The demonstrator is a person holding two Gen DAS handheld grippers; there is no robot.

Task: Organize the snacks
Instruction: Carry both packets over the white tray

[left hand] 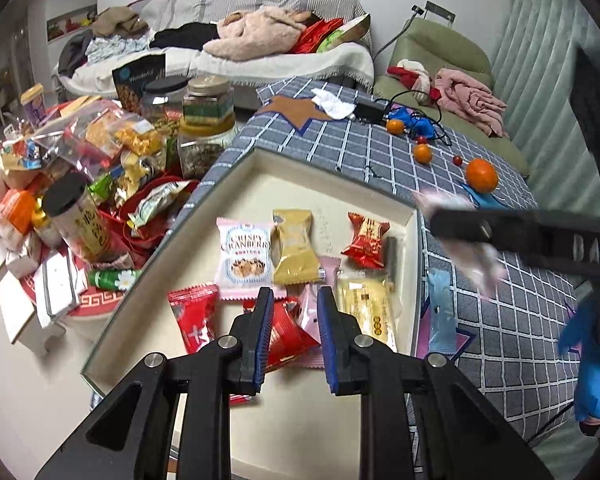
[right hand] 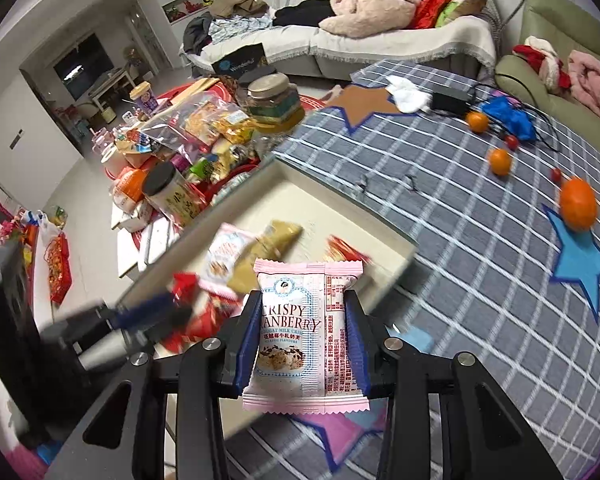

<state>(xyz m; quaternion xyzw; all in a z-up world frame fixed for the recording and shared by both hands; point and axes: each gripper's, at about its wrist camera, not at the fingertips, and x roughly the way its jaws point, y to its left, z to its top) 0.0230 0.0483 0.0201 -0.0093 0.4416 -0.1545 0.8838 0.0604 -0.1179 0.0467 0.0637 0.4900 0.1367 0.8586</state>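
A shallow cream box (left hand: 332, 168) lies on the checked cloth and holds several packets: a pink Crispy Cranberry packet (left hand: 244, 256), a gold one (left hand: 294, 248), a red one (left hand: 366, 240), a yellow one (left hand: 364, 308). My left gripper (left hand: 295, 294) hovers over the box's near end, jaws drawn close with nothing between them. My right gripper (right hand: 304, 298) is shut on another pink Crispy Cranberry packet (right hand: 300, 340), held upright above the box's right rim (right hand: 396, 276). In the left wrist view the right gripper (left hand: 460, 224) shows blurred at the right.
A heap of snack bags and jars (left hand: 204, 120) crowds the low table on the left. Oranges (left hand: 482, 176) and small red fruits lie on the checked cloth (left hand: 500, 340), with cables and a blue bag farther back. A light blue packet (left hand: 440, 312) lies just right of the box.
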